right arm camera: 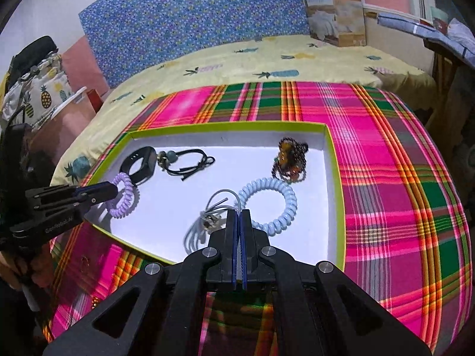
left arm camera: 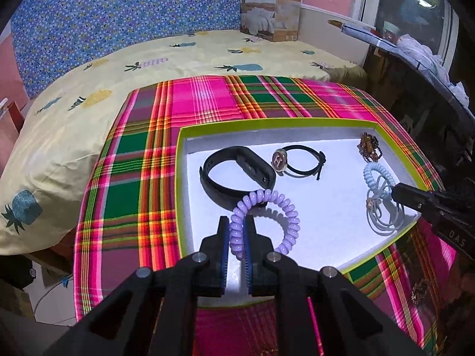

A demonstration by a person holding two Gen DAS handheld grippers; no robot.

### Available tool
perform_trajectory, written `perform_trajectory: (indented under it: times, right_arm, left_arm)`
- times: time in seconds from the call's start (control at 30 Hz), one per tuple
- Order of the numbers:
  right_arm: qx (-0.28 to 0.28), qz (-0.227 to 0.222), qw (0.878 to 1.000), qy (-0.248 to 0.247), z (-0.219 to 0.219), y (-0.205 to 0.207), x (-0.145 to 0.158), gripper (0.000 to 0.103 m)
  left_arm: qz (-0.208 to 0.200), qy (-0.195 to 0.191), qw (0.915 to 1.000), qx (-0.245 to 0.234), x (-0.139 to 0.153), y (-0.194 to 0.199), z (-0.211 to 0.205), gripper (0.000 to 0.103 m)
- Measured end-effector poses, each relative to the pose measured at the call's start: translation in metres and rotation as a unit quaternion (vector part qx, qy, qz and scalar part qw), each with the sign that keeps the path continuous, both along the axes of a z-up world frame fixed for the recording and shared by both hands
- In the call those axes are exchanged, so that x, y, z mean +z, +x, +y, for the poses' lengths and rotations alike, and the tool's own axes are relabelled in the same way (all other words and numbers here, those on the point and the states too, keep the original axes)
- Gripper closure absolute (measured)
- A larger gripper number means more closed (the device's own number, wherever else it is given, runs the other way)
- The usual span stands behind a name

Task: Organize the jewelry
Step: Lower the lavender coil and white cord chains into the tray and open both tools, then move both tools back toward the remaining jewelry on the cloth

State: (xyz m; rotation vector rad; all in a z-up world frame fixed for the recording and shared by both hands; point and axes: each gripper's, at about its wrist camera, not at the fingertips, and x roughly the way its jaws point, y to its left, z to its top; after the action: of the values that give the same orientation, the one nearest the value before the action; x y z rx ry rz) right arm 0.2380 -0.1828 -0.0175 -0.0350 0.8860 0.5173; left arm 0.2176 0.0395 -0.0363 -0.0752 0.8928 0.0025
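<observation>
The purple coil [left arm camera: 267,219] is clamped by the left gripper [left arm camera: 237,234] over the tray [left arm camera: 267,123], the right gripper [right arm camera: 239,222] is seen pinched on thin blue cords [right arm camera: 204,219], so placing seems underway, calling next for gentle lowering and release.

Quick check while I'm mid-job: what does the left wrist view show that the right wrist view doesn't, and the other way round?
Left wrist only: the left gripper seen head-on, its pads clamped on the purple coil band, and the round H charm facing the camera.

Right wrist only: the right gripper from behind, shut at the pale blue cords (a grip can't be confirmed), plus a pineapple-print bag at far left.

Both: the green-rimmed tray, black fitness band, blue coil band, brown bead cluster and plaid cloth.
</observation>
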Motion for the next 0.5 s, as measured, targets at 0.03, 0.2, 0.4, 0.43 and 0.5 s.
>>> perform_trajectory:
  times: [0.03,0.2,0.4,0.43,0.5]
  right_arm:
    - [-0.002,0.005,1.0,-0.002,-0.0014,0.0012,-0.0015,0.102]
    - [-0.005,0.01,1.0,-0.008,-0.003,0.0019,-0.0014,0.101]
    - [0.0,0.003,1.0,-0.012,0.0,-0.003,0.0016,0.086]
    - [-0.001,0.001,1.0,-0.014,0.0002,-0.0041,0.0023,0.086]
    - [0.0,-0.005,1.0,-0.016,0.0002,-0.0074,0.005,0.086]
  left_arm:
    - [0.0,0.001,1.0,0.0,-0.0002,-0.0002,-0.0003,0.093]
    - [0.003,0.002,1.0,0.0,-0.0008,-0.0005,-0.002,0.093]
    - [0.001,-0.009,1.0,0.0,0.0012,-0.0033,-0.0012,0.083]
    - [-0.002,-0.009,1.0,0.001,0.0022,-0.0047,-0.0012,0.079]
    - [-0.007,-0.011,0.9999,0.001,0.0047,-0.0075,-0.0012,0.077]
